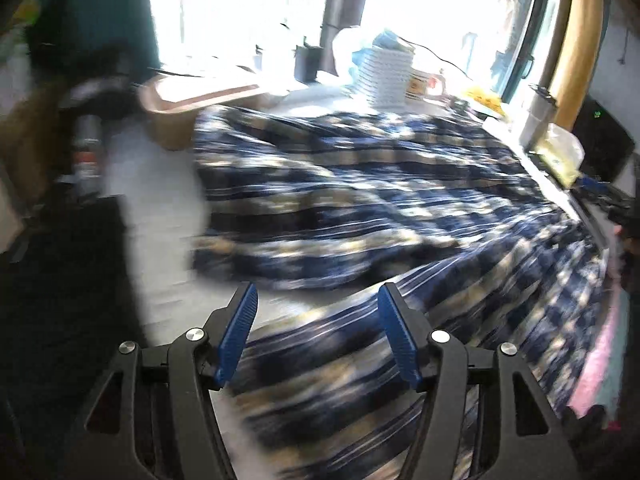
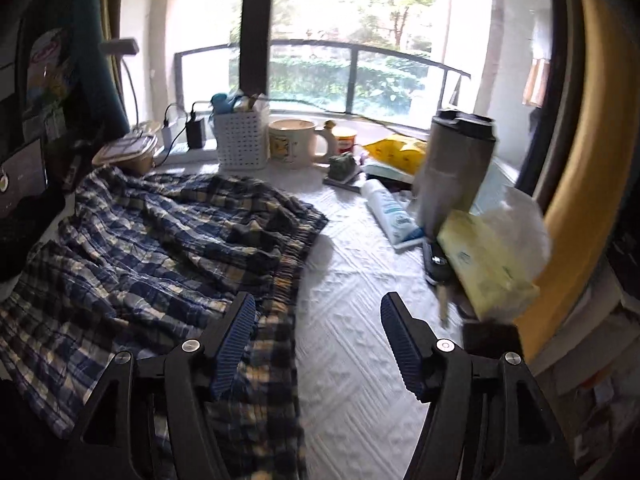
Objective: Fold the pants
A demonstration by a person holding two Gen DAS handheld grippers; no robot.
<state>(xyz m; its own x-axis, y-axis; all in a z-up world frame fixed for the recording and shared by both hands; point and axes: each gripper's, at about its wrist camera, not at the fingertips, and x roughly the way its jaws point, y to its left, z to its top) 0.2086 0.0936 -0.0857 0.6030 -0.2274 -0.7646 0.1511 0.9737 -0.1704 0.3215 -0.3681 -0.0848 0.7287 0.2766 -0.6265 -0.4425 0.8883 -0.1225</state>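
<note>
Both grippers' jaws spread, plaid pants (image 2: pixel 160 232) crumpled, white basket (image 2: pixel 241 142) holding items

Left gripper (image 1: pixel 318 300) sits at the bottom centre of the left wrist view, jaws spread wide, nothing between them. Blue ribbed pads (image 1: pixel 236 336) face inward, tips leaning slightly toward each other at the top. Black linkage arms with silver pivot pins fan out to the lower corners of the frame. Whole view motion-blurred. Right gripper (image 2: pixel 318 310) is at the bottom centre of the right wrist view, jaws likewise spread wide and holding nothing. Its dark blue ribbed pads (image 2: pixel 400 344) are sharp, black linkage below them in the lower corners. No hand or arm visible in either view.
</note>
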